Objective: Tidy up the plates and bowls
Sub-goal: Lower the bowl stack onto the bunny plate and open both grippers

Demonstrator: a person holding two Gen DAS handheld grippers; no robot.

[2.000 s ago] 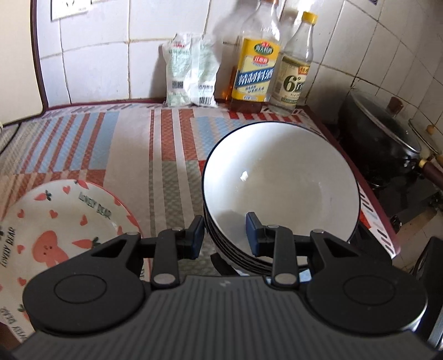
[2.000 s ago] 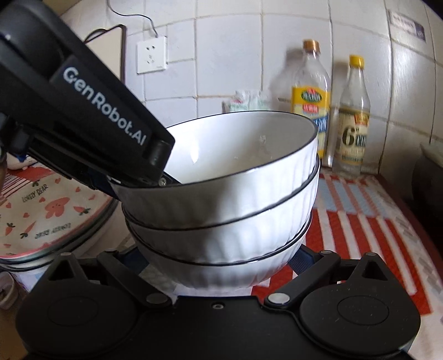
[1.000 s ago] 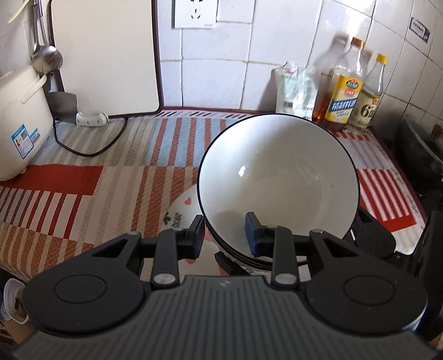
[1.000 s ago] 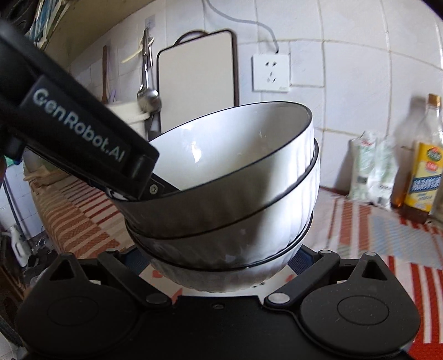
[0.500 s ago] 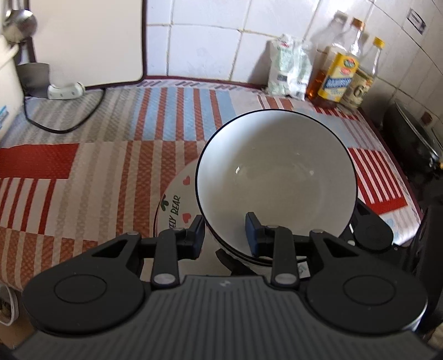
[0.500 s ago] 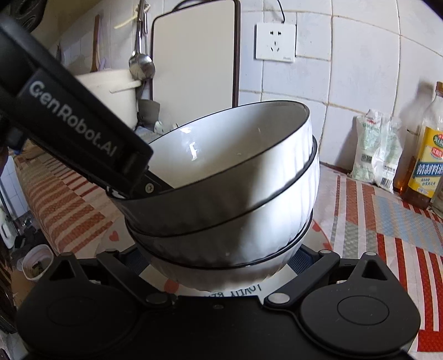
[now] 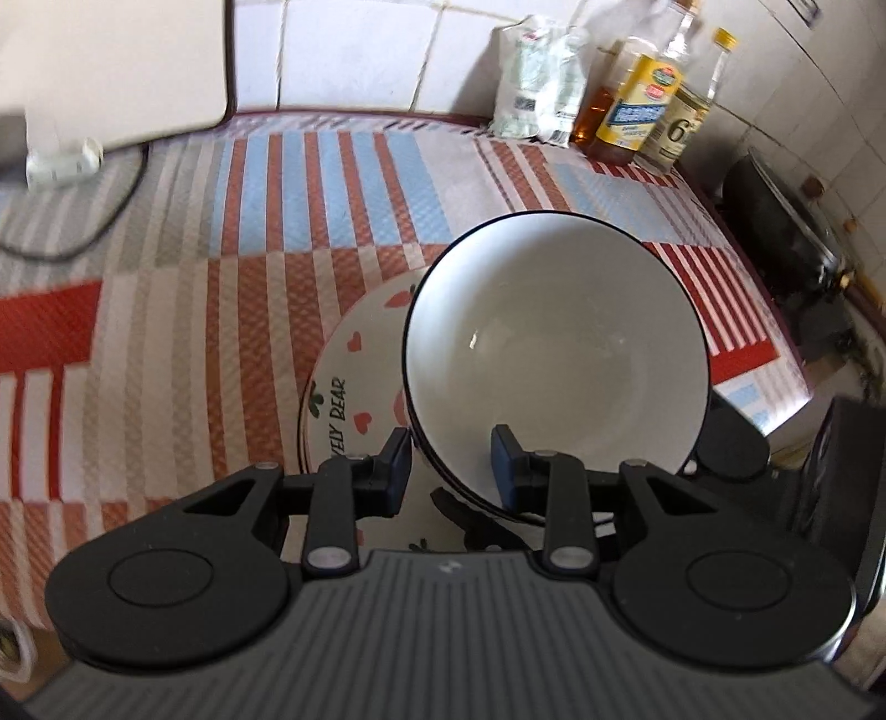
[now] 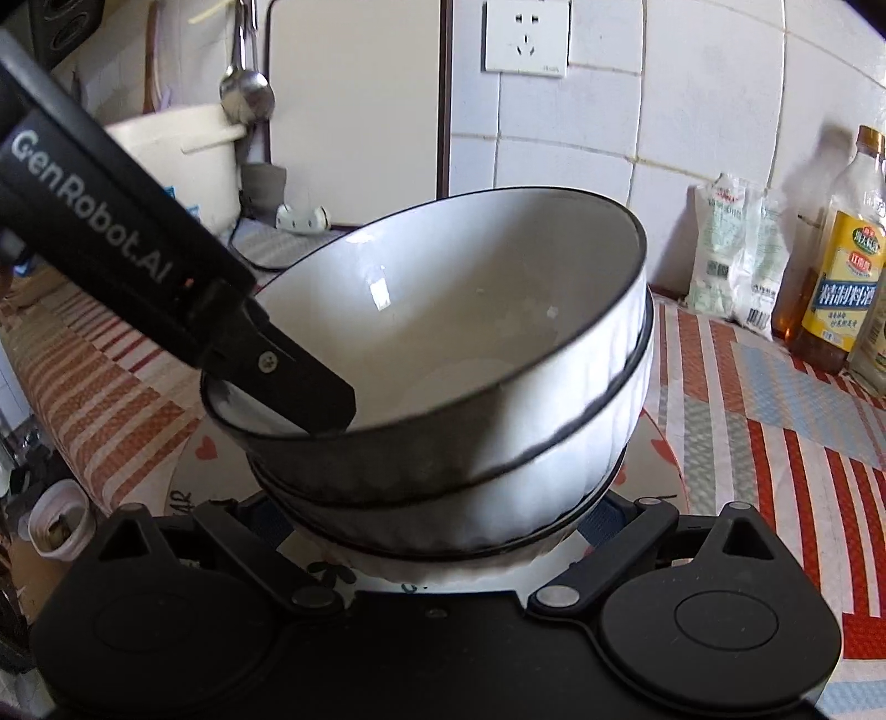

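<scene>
Bowl stack held over the bear-print plate.
The left gripper (image 7: 451, 465) pinches the near rim of the stacked bowls (image 7: 559, 354); the right gripper (image 8: 443, 531) clasps the lowest bowl's base. The plate (image 7: 354, 387) lies directly beneath, slightly left. Only the right view shows the stack's tilt and the plate close under its base.

Three stacked white bowls (image 8: 443, 387); one bear-print plate (image 7: 354, 387); two bottles (image 7: 637, 111); two plastic packets (image 7: 531, 77); one wall socket (image 8: 526, 36).
</scene>
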